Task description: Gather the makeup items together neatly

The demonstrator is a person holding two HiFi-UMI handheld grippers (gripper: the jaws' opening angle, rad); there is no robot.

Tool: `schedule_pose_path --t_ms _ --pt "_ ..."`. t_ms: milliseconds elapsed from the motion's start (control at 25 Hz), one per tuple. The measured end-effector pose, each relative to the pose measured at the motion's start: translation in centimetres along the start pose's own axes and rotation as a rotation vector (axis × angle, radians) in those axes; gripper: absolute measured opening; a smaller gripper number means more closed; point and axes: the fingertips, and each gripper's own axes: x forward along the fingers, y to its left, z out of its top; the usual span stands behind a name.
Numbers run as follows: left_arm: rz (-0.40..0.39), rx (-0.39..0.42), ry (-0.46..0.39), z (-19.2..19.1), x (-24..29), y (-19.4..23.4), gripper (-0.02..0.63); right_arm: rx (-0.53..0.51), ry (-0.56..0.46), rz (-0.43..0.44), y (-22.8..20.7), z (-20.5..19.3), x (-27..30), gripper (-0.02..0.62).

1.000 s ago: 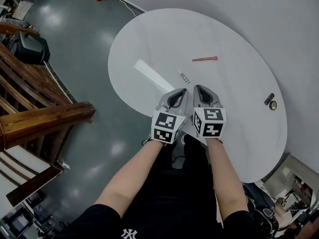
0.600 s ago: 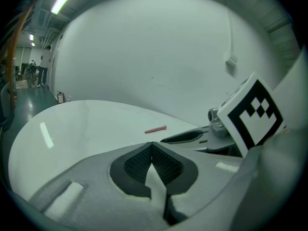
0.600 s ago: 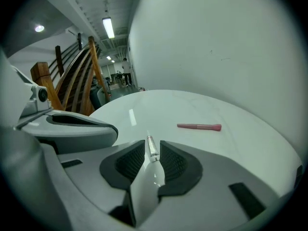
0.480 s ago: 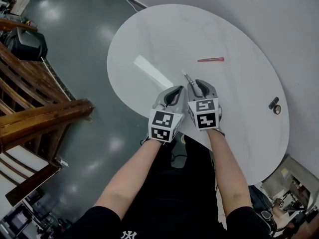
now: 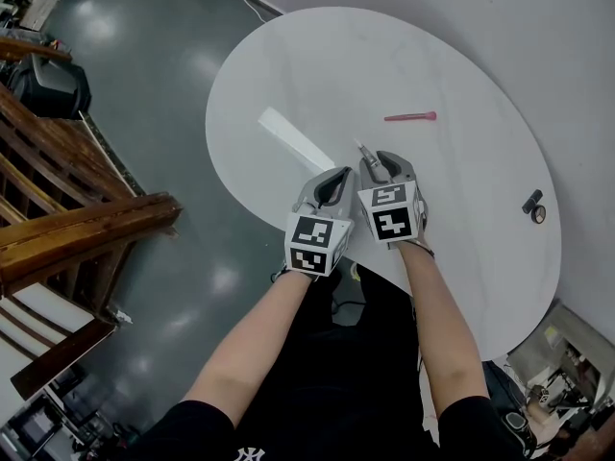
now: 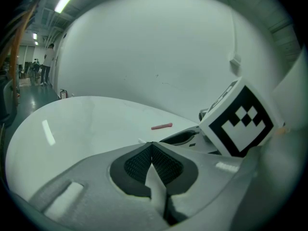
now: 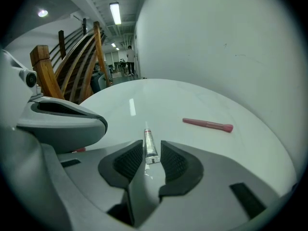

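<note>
On the round white counter point(image 5: 461, 75), the right claw point(image 5: 380, 164) is pointed down at a small clear tube point(image 5: 361, 148). In the right gripper view, the near end of the tube point(image 7: 149, 142) is seen lying flat on the counter between the two dark pads point(image 7: 129, 160) of the right claw point(image 7: 153, 147). The jaws have just been opened and are set apart, so the tube is flanked but not pressed. The left claw point(image 5: 338, 179) is held just beside the right one, over the near rim of the counter. In the left gripper view, its jaws are seen closed together with nothing caught between them point(image 6: 152, 146).

A pink stick point(image 5: 410, 116) is laid farther out on the counter, well apart from the tube. Near the right rim, two small dark items point(image 5: 533, 206) are seen close together, possibly a cap and a little pot.
</note>
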Motion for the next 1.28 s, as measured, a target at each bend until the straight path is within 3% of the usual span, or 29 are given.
schedule_pose_path --t_ms 200,360,640,1280 --pt "0.005 -0.001 -0.005 0.1 0.0 0.3 0.009 -0.052 0.038 0.006 0.6 0.1 0.2 0.08" --pt "0.003 0.003 -0.009 0.5 -0.1 0.2 0.009 -0.023 0.036 -0.003 0.4 0.1 0.0 0.077" --pt "-0.025 0.02 -0.015 1.5 -0.4 -1.4 0.009 0.112 -0.03 -0.024 -0.4 0.7 -2.7 0.077" --pt "-0.182 0.104 -0.015 5.0 -0.2 -10.9 0.009 0.43 -0.173 -0.136 -6.0 0.1 -13.1 0.077"
